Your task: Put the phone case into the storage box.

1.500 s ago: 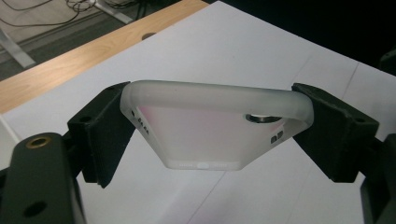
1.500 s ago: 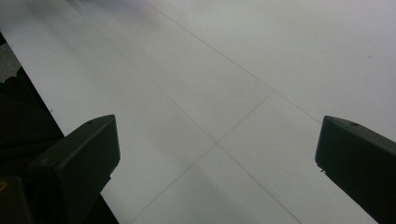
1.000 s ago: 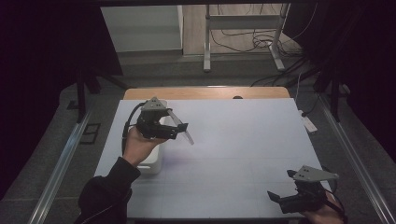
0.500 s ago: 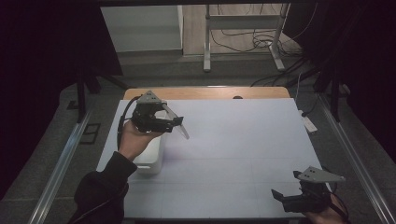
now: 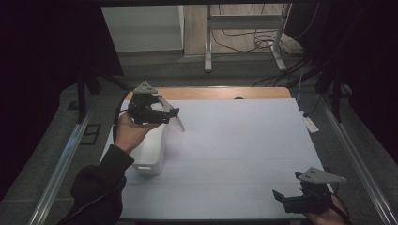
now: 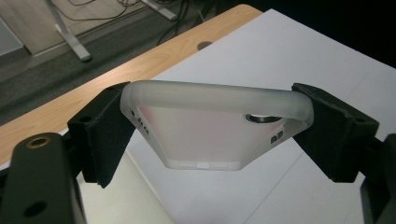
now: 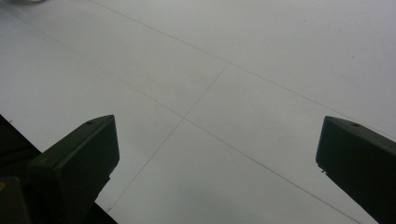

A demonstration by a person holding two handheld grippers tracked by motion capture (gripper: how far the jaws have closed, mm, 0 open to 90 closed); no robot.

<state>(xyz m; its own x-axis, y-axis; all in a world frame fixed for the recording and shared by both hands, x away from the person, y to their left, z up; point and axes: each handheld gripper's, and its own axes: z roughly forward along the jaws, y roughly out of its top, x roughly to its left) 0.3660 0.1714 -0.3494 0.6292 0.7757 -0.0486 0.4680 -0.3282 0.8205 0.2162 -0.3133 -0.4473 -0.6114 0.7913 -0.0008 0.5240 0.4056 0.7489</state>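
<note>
Hands come up from the table's near edge in the high view: the left gripper (image 5: 171,115) holds a clear phone case (image 5: 177,123) in the air above a white box (image 5: 151,152), the right gripper (image 5: 286,199) low over the white table (image 5: 234,140). Left gripper view: both pads pinch the phone case (image 6: 210,135) by its long sides. Right gripper view: jaws spread wide over bare table (image 7: 224,70).

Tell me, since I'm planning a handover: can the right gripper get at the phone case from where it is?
Probably, after crossing the table: the phone case, held by the left gripper, is far from the right gripper, with nothing between.
</note>
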